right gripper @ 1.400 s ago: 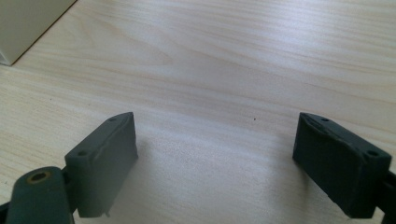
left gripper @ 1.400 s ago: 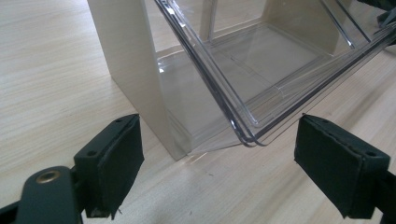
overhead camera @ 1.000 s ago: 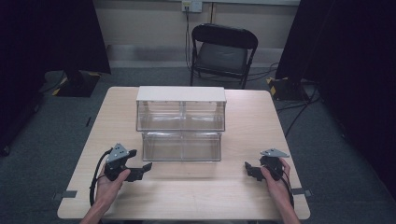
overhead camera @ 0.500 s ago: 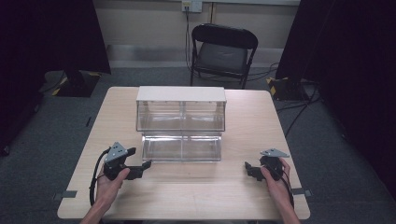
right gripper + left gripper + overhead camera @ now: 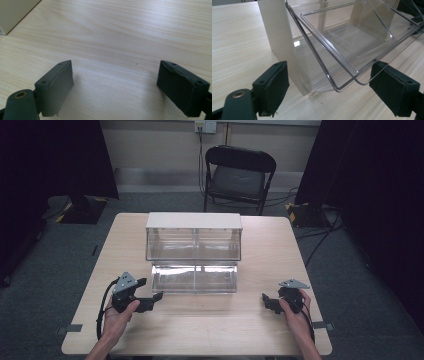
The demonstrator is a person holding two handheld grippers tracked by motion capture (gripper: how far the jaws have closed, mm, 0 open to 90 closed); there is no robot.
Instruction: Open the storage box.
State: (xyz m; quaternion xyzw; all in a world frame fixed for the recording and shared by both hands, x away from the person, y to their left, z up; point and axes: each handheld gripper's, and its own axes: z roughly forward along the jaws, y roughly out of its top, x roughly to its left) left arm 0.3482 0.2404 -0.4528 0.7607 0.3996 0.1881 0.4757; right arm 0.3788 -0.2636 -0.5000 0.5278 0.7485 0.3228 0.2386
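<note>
- The clear plastic drawer (image 5: 194,278) juts out of the cream drawer cabinet (image 5: 194,236) at mid-desk, its long axis running parallel to the near edge and its open front tilted toward me.
- It is smooth, glossy and rectangular with rounded corners, and lies on the pale wood-grain desk (image 5: 210,330).
- My left gripper (image 5: 159,296), jaws spread, sits just off the drawer's left corner (image 5: 342,86), not touching.
- My right gripper (image 5: 264,298) rests near the desk's right edge, jaws wide apart over bare wood.
</note>
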